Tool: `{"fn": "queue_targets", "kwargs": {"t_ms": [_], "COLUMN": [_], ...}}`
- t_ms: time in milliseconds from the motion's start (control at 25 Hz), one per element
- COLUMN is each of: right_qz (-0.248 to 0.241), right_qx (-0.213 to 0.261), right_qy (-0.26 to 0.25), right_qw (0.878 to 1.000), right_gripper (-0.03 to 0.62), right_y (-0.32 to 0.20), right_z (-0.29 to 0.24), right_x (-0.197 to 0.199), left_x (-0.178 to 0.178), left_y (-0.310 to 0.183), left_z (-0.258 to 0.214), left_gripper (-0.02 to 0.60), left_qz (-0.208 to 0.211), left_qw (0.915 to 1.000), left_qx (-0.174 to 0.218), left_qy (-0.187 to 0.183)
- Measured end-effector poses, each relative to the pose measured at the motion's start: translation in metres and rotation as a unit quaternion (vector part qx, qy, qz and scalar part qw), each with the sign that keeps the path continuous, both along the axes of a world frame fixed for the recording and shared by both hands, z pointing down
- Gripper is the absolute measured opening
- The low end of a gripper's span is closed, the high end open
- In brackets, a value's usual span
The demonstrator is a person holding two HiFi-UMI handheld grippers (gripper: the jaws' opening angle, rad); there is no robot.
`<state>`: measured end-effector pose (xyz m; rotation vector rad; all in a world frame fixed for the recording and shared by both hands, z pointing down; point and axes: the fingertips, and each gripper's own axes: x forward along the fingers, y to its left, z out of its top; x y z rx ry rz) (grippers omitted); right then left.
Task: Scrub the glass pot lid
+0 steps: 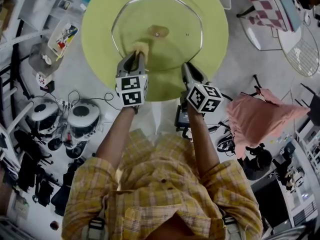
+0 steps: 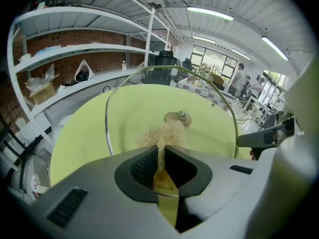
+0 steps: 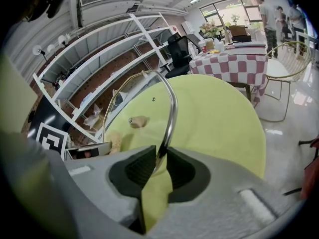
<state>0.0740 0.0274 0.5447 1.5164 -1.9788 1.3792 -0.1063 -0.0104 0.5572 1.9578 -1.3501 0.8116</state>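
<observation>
A round lime-green counter is filling the top of the head view in a cluttered workshop. The glass pot lid is sitting over the counter, with its knob at the centre. The left hand-held gripper is reaching in on the person's side of the knob, and the right hand-held gripper is at the rim nearest the person.

In the left gripper view, the jaws are pinching a tan fibrous scrubber, whose tuft is lying against the glass just short of the knob.

In the right gripper view, the jaws are clamping the lid's metal rim, right of the knob.
</observation>
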Motion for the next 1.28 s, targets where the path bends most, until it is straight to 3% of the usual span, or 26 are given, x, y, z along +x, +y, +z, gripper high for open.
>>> {"fn": "queue_targets", "kwargs": {"t_ms": [1280], "right_qz": [-0.009], "right_qx": [-0.002], "right_qy": [0.015], "right_qw": [1.000], "right_gripper": [0.069], "right_y": [0.001], "right_z": [-0.001], "right_x": [-0.003], "left_x": [-0.038], "left_y": [-0.045], "left_z": [-0.020], "left_gripper": [0.043], "left_qz": [-0.033], "left_qw": [0.9976], "left_qx": [0.050], "left_qy": [-0.035]}}
